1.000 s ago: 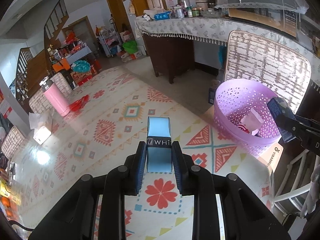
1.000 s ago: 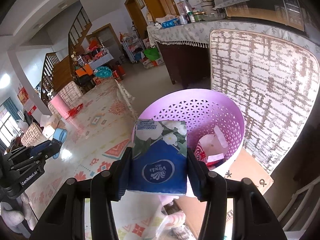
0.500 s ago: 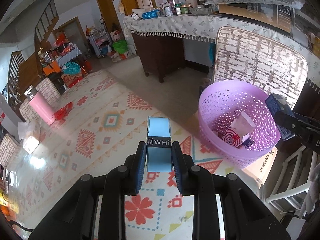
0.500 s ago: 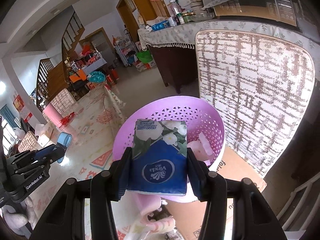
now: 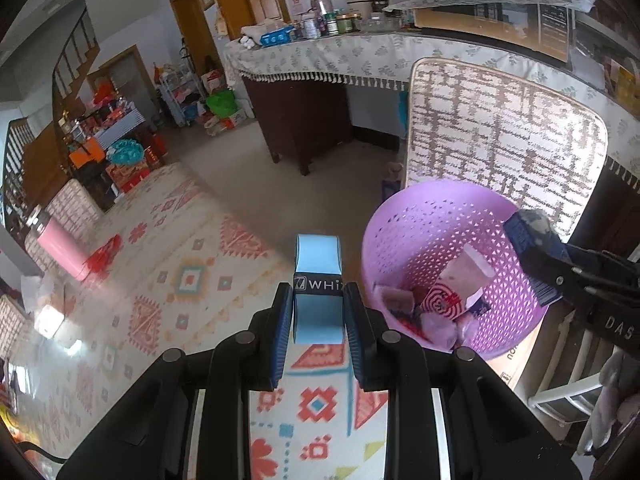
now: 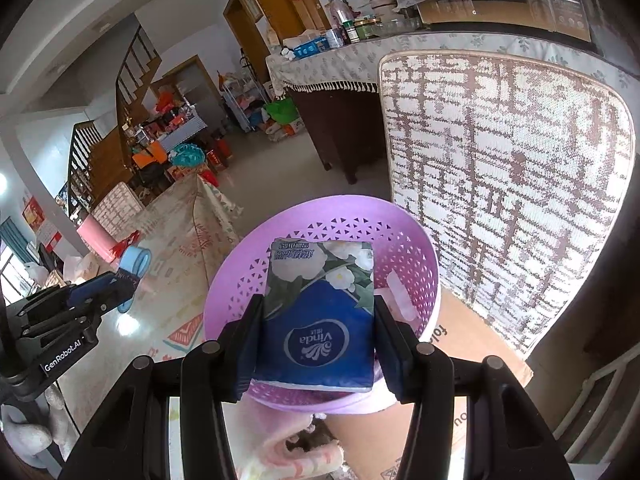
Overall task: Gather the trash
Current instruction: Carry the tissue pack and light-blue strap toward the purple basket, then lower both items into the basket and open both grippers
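Observation:
My left gripper (image 5: 318, 300) is shut on a light blue roll with a black band (image 5: 318, 276), held above the patterned table, just left of the purple mesh basket (image 5: 404, 232). My right gripper (image 6: 318, 332) is shut on a blue Vinda tissue pack (image 6: 320, 320), held over the basket's (image 6: 344, 210) near rim. The pack also shows in the left wrist view (image 5: 528, 240), over the basket's right rim. The basket holds wrappers and a red-and-white swirl packet (image 5: 440, 300). The left gripper with the roll (image 6: 134, 264) shows in the right wrist view.
The basket sits on a cardboard box (image 6: 492, 344) beside a patterned chair back (image 5: 500, 136). A pink bottle (image 5: 60, 252) and red scrap (image 5: 102, 256) stand far left on the patterned tablecloth (image 5: 180, 280). A cluttered counter (image 5: 340, 48) is behind.
Both grippers have moved toward the basket. The tissue pack now hangs over the basket's near rim, and the roll is closer to the basket's left side.

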Tool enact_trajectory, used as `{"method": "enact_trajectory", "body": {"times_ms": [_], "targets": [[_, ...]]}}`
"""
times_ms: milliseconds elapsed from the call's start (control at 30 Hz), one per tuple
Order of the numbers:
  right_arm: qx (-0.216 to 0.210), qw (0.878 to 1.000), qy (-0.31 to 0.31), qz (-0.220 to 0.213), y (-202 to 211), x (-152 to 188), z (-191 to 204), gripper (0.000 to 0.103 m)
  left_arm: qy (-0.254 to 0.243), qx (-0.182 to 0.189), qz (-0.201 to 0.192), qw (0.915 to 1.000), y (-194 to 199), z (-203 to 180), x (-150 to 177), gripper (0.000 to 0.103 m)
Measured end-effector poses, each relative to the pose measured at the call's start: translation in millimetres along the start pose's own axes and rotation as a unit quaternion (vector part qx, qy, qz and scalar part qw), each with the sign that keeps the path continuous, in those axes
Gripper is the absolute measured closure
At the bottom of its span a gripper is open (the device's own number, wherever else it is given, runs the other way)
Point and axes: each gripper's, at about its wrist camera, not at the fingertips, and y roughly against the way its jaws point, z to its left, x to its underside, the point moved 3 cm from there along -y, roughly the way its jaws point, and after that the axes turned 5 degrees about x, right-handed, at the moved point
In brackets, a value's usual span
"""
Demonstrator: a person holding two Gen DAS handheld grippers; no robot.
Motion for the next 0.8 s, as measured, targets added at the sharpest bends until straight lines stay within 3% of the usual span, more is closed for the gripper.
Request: {"method": "enact_trajectory", "body": {"times_ms": [400,800], "targets": [[0.009,1.000,0.008,0.016,-17.8,-8.3,1.0,0.047,-0.015,0.030,0.008,0.9994,-25.9,-20.6,-29.5,0.078],[0.007,0.999,-0.013,0.031,-31.5,-8.8,-7.4,0.047,-0.012,0.048,0.022,0.9985,-41.9,-25.3,-25.3,0.078]]}}
